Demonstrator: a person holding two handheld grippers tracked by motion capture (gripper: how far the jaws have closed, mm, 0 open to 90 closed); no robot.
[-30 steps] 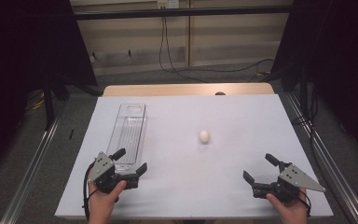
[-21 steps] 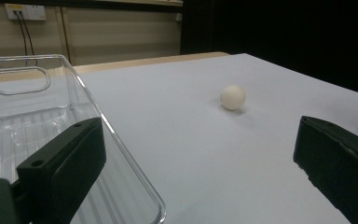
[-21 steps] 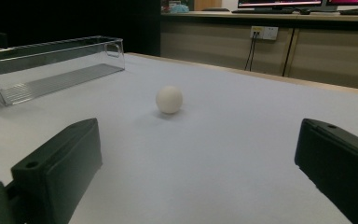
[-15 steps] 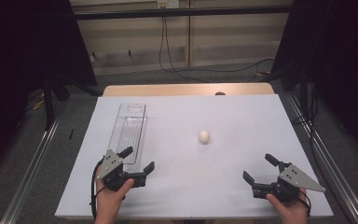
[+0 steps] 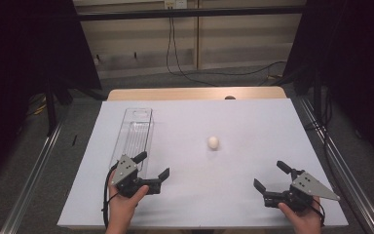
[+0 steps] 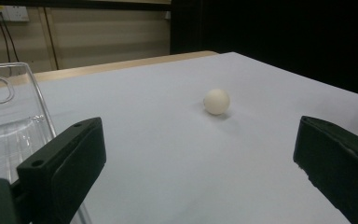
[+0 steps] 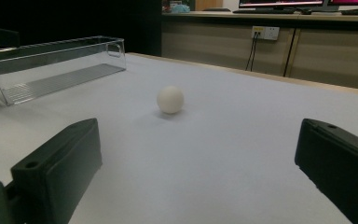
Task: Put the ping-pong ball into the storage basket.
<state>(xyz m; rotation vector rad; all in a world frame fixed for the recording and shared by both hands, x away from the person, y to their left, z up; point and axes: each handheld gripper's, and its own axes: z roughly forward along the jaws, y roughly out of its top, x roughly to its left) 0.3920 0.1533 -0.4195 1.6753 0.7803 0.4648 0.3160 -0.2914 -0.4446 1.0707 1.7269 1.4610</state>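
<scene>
A small white ball (image 5: 214, 142) (image 6: 216, 101) (image 7: 170, 99) lies near the middle of the white table (image 5: 233, 117). A clear plastic bin (image 5: 133, 138) (image 6: 4, 116) (image 7: 51, 65) stands lengthwise at the left, with nothing in it. My left gripper (image 5: 152, 165) (image 6: 200, 163) is held open at the bin's near end, pointing toward the ball. At the near right, my right gripper (image 5: 271, 176) (image 7: 200, 168) stands open, also facing the ball from some way off. Neither holds anything.
The table's far edge shows a strip of bare wood (image 5: 195, 93). Metal rails (image 5: 34, 161) run along both sides of the table. Cables hang on the wall (image 5: 175, 44) behind. Open tabletop lies between both grippers and the ball.
My left gripper has moved right and forward, from the near left corner to the bin's near end. The right gripper, the ball and the bin have stayed put.
</scene>
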